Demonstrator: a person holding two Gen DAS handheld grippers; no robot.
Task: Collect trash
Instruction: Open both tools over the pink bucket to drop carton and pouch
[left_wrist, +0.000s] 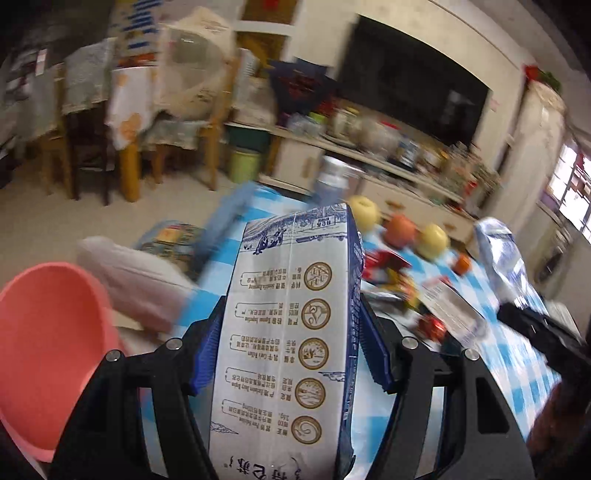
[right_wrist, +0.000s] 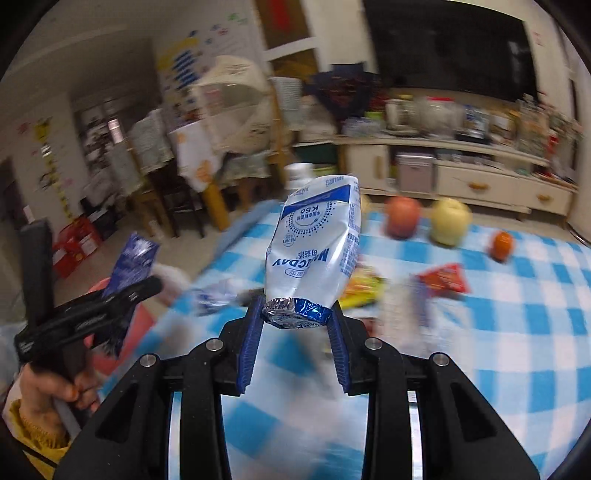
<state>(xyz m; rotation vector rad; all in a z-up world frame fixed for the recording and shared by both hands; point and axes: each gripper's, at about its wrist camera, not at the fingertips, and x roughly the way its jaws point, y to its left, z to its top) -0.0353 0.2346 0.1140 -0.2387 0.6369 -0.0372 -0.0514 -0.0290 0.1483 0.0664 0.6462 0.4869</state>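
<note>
The blue-and-white milk carton (left_wrist: 291, 332) sits clamped between the blue pads of the left gripper (left_wrist: 291, 354), raised over the blue-checked tablecloth (left_wrist: 517, 384); its lower end is cut off by the frame edge. The right gripper (right_wrist: 295, 321) pinches the foil-capped end of one crumpled silver drink pouch (right_wrist: 317, 243), also lifted above the cloth. Everything beyond is blurred: three round fruits, namely a red one (right_wrist: 402, 218) and two yellow ones (right_wrist: 450, 221), plus a small orange one (right_wrist: 501, 244), and several wrappers (right_wrist: 443, 278) too smeared to count. A pink bin (left_wrist: 48, 347) shows only partly beside the table.
</note>
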